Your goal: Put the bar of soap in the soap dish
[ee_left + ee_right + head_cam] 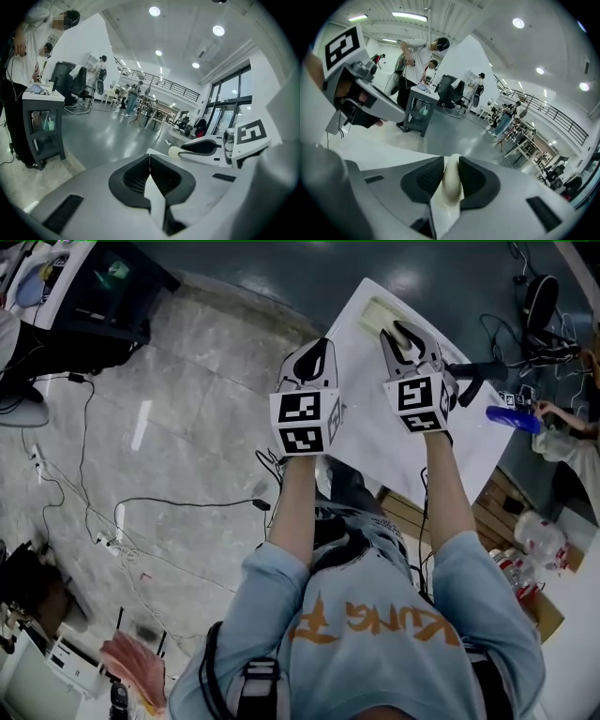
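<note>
A cream bar of soap stands on edge between the pads of my right gripper, which is shut on it. In the head view the right gripper hovers over the far end of the white table, its tips right beside a pale rectangular soap dish. My left gripper hangs over the table's left edge, level with the right one. Its jaws meet with nothing between them. The left gripper view also catches the soap at the tip of the right gripper.
A blue object and a black tool lie at the table's right edge, where a person sits. Cardboard boxes stand below the table. Cables run over the floor at left, and a dark cart stands far left.
</note>
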The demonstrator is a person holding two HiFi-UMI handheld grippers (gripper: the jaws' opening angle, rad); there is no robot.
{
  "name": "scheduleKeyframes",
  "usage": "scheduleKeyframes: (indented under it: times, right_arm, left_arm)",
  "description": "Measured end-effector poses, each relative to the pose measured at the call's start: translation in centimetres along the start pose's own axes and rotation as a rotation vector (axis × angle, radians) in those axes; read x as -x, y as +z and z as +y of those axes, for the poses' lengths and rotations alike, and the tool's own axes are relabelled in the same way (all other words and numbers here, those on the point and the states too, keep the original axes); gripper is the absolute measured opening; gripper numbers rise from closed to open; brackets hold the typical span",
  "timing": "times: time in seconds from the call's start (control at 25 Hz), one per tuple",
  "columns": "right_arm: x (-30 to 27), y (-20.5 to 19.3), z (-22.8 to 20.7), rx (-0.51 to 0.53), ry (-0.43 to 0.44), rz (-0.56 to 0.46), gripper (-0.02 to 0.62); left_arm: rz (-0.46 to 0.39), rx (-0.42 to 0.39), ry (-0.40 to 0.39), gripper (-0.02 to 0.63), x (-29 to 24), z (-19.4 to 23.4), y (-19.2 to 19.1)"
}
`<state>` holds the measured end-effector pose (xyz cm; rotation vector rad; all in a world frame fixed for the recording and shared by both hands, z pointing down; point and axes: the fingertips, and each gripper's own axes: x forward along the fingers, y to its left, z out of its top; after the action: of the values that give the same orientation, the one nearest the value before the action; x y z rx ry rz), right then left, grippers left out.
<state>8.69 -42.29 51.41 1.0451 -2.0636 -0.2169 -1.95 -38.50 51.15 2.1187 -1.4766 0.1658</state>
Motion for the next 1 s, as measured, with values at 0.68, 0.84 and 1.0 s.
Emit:
scheduleKeyframes:
  times: [0.68,0.84,1.0]
  right_arm:
    - [-5.2,-3.0,1.1,0.141,0.094,0.084,0.115]
    - [-5.8,-3.2,1.2,0.112,0.106,0.079,0.116]
    - [-6.1,-4.1,0.8,0.094,0.112,0.105,0.126]
  left_arm:
    - [0.027,0.008,0.005,0.021,-0.9,1.8,-0.1]
    - [0.029,0.008,0.005,0.021,-0.9,2.3,-0.3]
    - [0.029,0.009,-0.006,0.021,-1.0,1.8,-0.4]
